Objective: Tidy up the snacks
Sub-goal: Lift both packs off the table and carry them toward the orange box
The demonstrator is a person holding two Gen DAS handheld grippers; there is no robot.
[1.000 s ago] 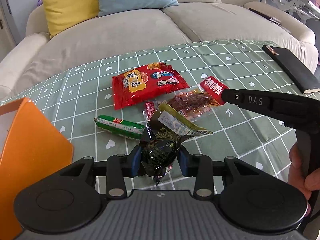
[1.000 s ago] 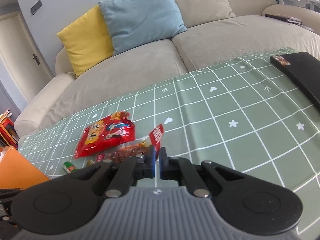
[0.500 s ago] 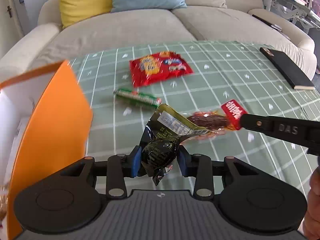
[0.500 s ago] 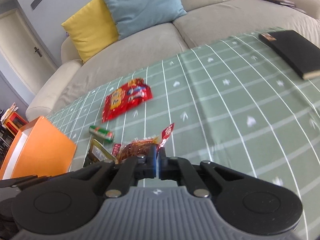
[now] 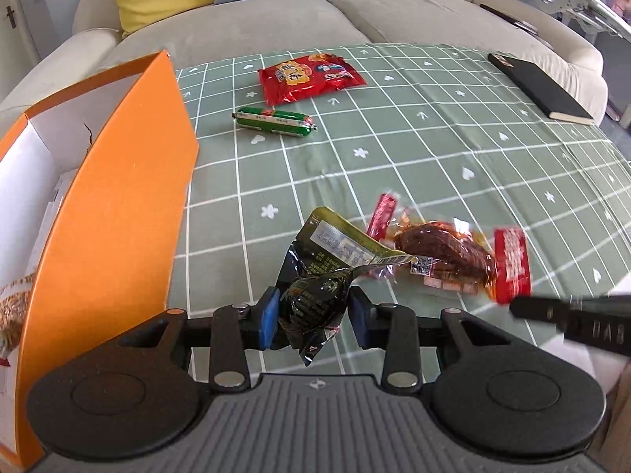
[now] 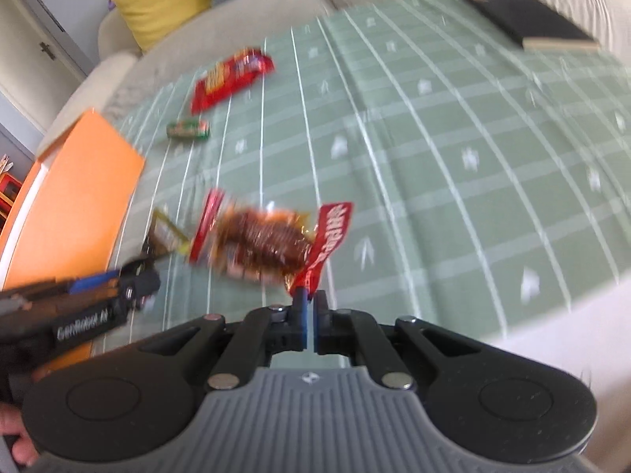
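Green grid-patterned cloth surface; tall orange cardboard box at my left. My left claw clamps a dark olive foil snack pouch; my right claw pinches the red-edged clear packet of brown snack, both above the cloth beside the box.

- Right claw pinched on red tab of brown snack packet.
- Left of it: left claw, orange box.
- Far ahead-left: red bag, green sausage.
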